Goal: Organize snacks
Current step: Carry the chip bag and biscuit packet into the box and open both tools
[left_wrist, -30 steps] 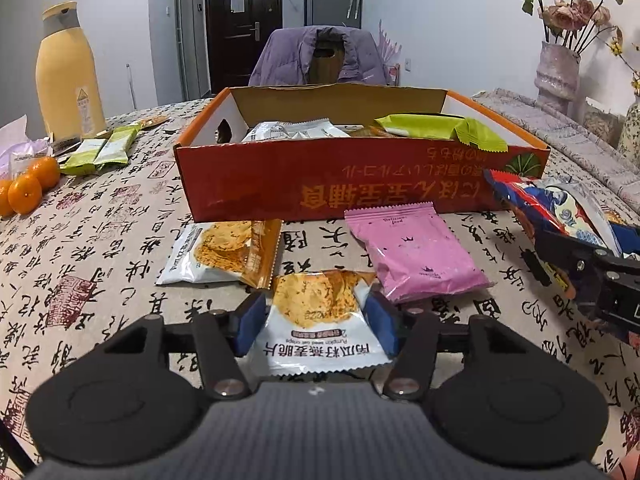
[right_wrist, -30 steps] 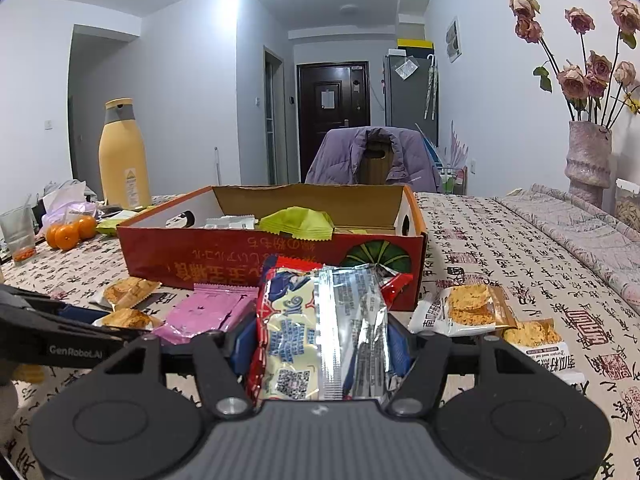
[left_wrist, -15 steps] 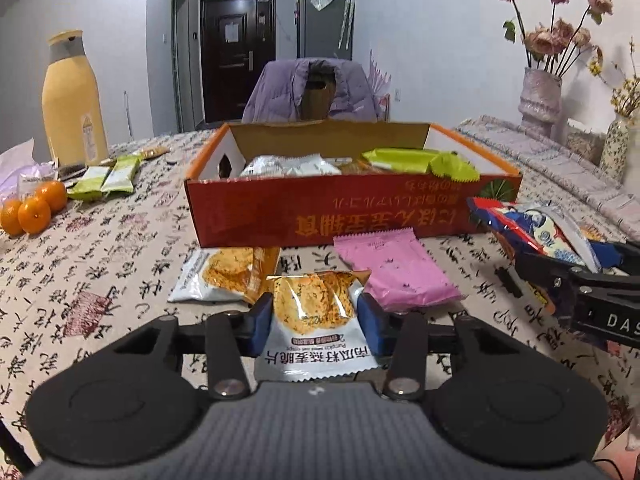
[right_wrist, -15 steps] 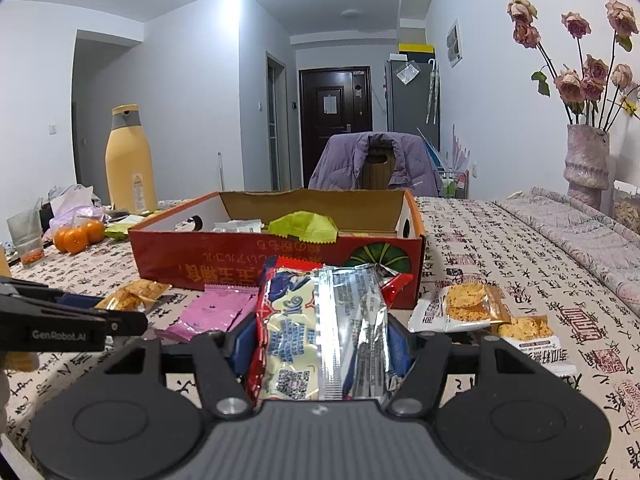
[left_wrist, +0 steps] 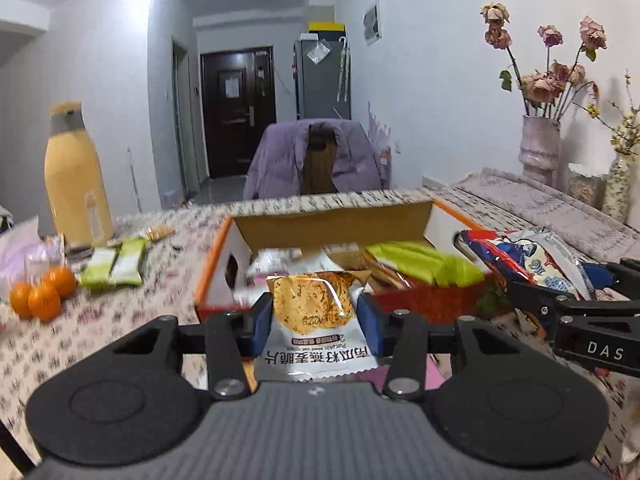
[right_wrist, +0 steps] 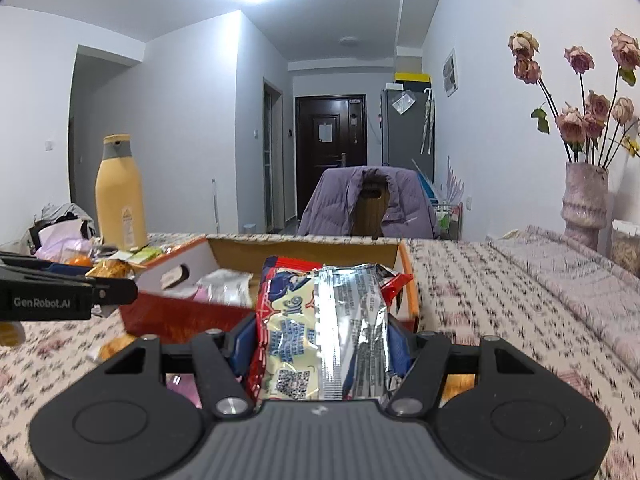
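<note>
Carry step – 2 packets held clear of the table. Left gripper (left_wrist: 314, 316) clamps crisp packet (left_wrist: 316, 320); right gripper (right_wrist: 322, 340) clamps red-silver packet (right_wrist: 324, 332). Next: move over orange box (left_wrist: 332, 218), then release inside.

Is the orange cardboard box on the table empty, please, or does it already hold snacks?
Not empty: the orange cardboard box already holds a lime-green packet and other wrapped snacks.

Orange-red box (left_wrist: 424, 300); yellow bottle (left_wrist: 76, 184) (grey collar); calligraphy-print tablecloth (right_wrist: 500, 280).
</note>
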Action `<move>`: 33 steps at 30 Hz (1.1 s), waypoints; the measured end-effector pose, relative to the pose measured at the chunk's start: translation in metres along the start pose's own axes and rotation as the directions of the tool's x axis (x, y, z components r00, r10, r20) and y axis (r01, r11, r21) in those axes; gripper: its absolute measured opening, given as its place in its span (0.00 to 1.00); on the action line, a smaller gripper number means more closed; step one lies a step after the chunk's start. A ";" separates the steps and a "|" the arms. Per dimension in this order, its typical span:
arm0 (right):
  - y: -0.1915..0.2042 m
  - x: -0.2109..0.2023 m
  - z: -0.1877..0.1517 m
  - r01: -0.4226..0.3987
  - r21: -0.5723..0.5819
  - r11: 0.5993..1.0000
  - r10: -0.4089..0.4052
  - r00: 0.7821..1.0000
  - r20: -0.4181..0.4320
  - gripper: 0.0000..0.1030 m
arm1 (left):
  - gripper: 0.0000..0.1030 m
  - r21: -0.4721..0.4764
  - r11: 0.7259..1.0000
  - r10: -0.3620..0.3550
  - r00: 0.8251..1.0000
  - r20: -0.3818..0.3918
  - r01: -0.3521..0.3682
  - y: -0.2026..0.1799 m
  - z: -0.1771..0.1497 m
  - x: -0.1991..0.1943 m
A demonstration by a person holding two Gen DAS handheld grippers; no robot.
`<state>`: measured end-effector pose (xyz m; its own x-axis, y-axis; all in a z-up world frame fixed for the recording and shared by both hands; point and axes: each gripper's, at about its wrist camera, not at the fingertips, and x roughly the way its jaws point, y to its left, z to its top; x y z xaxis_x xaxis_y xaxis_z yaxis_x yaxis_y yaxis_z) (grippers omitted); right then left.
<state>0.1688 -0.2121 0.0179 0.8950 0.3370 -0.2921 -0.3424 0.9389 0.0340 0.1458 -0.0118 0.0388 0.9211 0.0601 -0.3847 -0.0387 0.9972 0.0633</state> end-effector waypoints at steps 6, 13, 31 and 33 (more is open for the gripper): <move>-0.002 0.026 0.026 0.011 -0.012 1.000 -0.011 1.000 0.023 0.61 | 0.45 0.012 1.000 0.015 0.999 0.040 -0.016 -0.001 0.024 0.018; -0.006 0.067 0.052 0.015 0.001 1.000 -0.015 1.000 0.021 0.61 | 0.45 -0.008 1.000 0.023 0.998 0.058 -0.022 -0.002 0.048 0.048; -0.016 0.122 0.039 0.038 0.003 0.999 -0.038 0.999 0.009 0.65 | 0.46 -0.104 0.994 0.027 0.999 0.018 -0.025 0.020 0.033 0.116; -0.015 0.121 0.037 0.041 0.007 0.999 -0.041 0.999 0.002 0.87 | 0.53 -0.129 0.991 0.038 0.999 0.013 -0.036 0.025 0.030 0.118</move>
<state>0.2932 -0.1831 0.0177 0.9090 0.2982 -0.2913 -0.3034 0.9524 0.0282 0.2648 0.0193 0.0231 0.9239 0.0977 -0.3701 -0.1216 0.9917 -0.0419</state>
